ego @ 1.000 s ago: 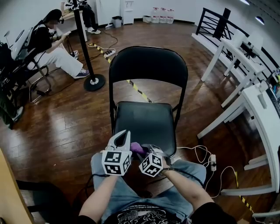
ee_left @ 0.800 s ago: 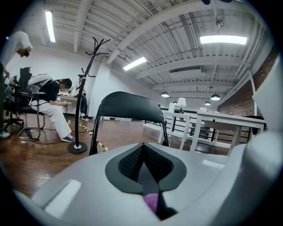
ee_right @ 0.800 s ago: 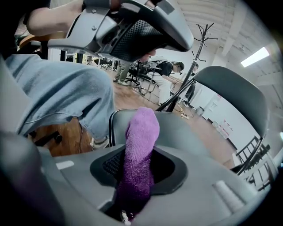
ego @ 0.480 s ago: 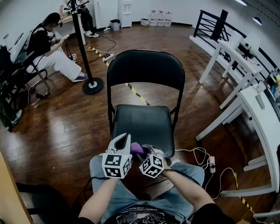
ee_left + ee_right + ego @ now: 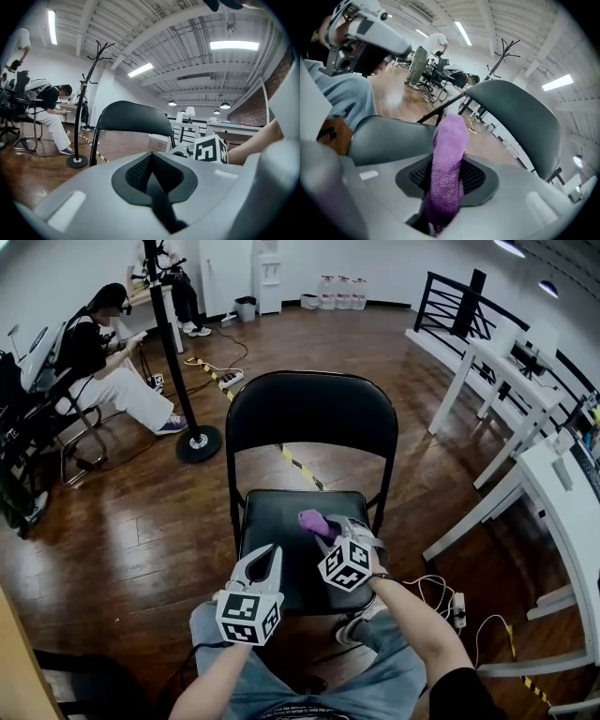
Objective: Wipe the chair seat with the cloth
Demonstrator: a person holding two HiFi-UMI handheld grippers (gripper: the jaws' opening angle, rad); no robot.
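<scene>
A black folding chair stands before me, its seat (image 5: 277, 521) dark and padded, its backrest (image 5: 314, 413) upright behind. My right gripper (image 5: 325, 523) hovers over the middle of the seat, shut on a purple cloth (image 5: 312, 519) that sticks out past its tips. In the right gripper view the cloth (image 5: 449, 154) is pinched between the jaws, with the seat (image 5: 389, 136) below and the backrest (image 5: 520, 117) ahead. My left gripper (image 5: 271, 552) is at the seat's front edge, shut with nothing in it. In the left gripper view the left gripper (image 5: 151, 155) faces the backrest (image 5: 131, 119).
A coat stand (image 5: 178, 343) rises left of the chair, and a seated person (image 5: 103, 357) is further left. White tables (image 5: 553, 474) line the right side. A power strip with cables (image 5: 455, 592) lies on the wood floor, and striped tape (image 5: 298, 465) runs behind the chair.
My right gripper has carried the purple cloth forward from the seat's front edge to over its middle. The left gripper has stayed near the front edge.
</scene>
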